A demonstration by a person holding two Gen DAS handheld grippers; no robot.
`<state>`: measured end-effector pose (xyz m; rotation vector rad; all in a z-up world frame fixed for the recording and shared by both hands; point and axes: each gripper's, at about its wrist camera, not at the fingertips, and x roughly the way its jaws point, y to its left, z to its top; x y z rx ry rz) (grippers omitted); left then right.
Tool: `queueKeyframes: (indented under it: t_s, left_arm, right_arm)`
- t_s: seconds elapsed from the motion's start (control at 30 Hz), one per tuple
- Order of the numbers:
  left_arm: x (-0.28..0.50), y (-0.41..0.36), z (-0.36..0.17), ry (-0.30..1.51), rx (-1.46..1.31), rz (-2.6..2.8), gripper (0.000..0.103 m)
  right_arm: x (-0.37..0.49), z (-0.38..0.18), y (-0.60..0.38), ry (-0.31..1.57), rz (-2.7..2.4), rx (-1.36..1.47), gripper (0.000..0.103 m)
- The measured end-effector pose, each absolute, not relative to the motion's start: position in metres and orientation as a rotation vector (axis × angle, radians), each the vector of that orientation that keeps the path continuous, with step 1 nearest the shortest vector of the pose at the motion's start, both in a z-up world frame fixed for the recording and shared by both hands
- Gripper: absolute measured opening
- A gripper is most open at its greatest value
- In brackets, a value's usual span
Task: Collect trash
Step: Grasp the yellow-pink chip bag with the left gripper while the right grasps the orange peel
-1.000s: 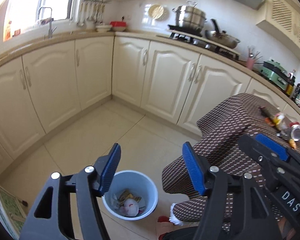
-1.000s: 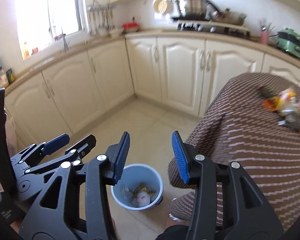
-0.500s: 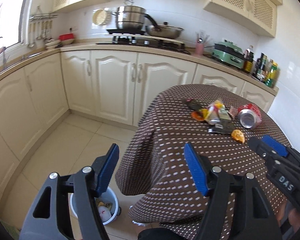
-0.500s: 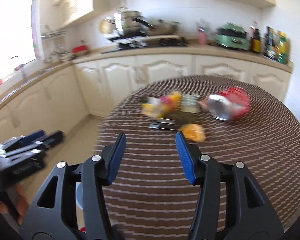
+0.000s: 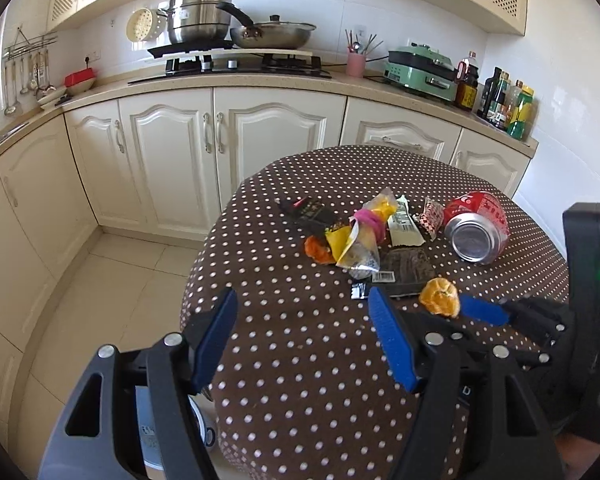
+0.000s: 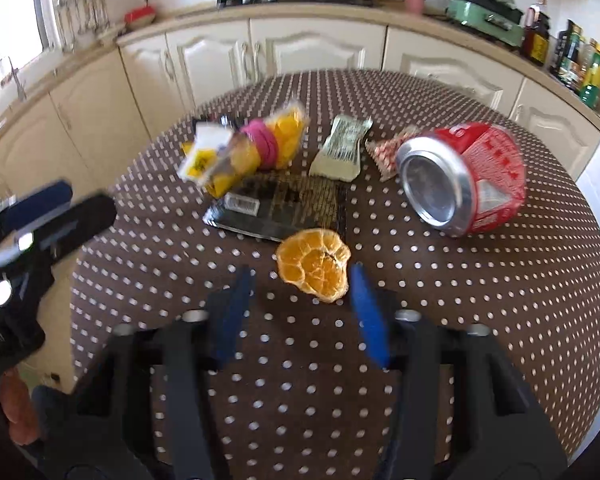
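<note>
A: Start nearest. What is the right gripper (image 6: 300,292) doing?

B: It points down at the tabletop (image 6: 500,320), fingers (image 6: 366,312) spread but just now narrowing, with the orange peel (image 6: 314,264) lying right ahead of the tips. The pads stand either side of it and do not press on it. Nothing is pinched.

A: And the left gripper (image 5: 304,336)?

B: Spread wide and empty, over the near edge of the dotted cloth. Below it, part of a pale bin (image 5: 172,432) shows on the floor beside the table.

A: So which step is this?

B: I'd judge it the reach for the next piece, the peel being the likely pick. The next move calls for lowering the right fingers around the peel, closing on it, then carrying it over to the bin.

A: What waits behind it?

B: Just past the peel lies a flat dark wrapper (image 6: 284,208) with a barcode. Beyond that, a crumpled yellow bag (image 6: 252,148) banded in pink, a pale green sachet (image 6: 340,148), a small red-patterned wrapper (image 6: 384,152), and a dented red can (image 6: 464,176) on its side to the right. From the left camera another dark wrapper (image 5: 308,212) and a second orange scrap (image 5: 316,248) show at the far left of the heap.

A: Any risk?

B: The peel is low and curled, so the fingers may slide over it unless they go right down to the cloth.
</note>
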<state>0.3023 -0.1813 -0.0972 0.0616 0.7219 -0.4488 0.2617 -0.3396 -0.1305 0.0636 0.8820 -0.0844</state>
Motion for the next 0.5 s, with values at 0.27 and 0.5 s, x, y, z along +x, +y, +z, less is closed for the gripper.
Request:
queueKeyframes:
  t_s: [0.27, 0.5]
  left_arm:
    - [0.33, -0.212, -0.107, 0.756, 0.039, -0.503, 0.067]
    - [0.35, -0.236, -0.114, 0.772, 0.016, -0.526, 0.051]
  right_arm:
    - [0.243, -0.118, -0.365, 0.771, -0.132, 0.129, 0.032]
    - [0.243, -0.107, -0.379, 0.711, -0.131, 0.179, 0.032]
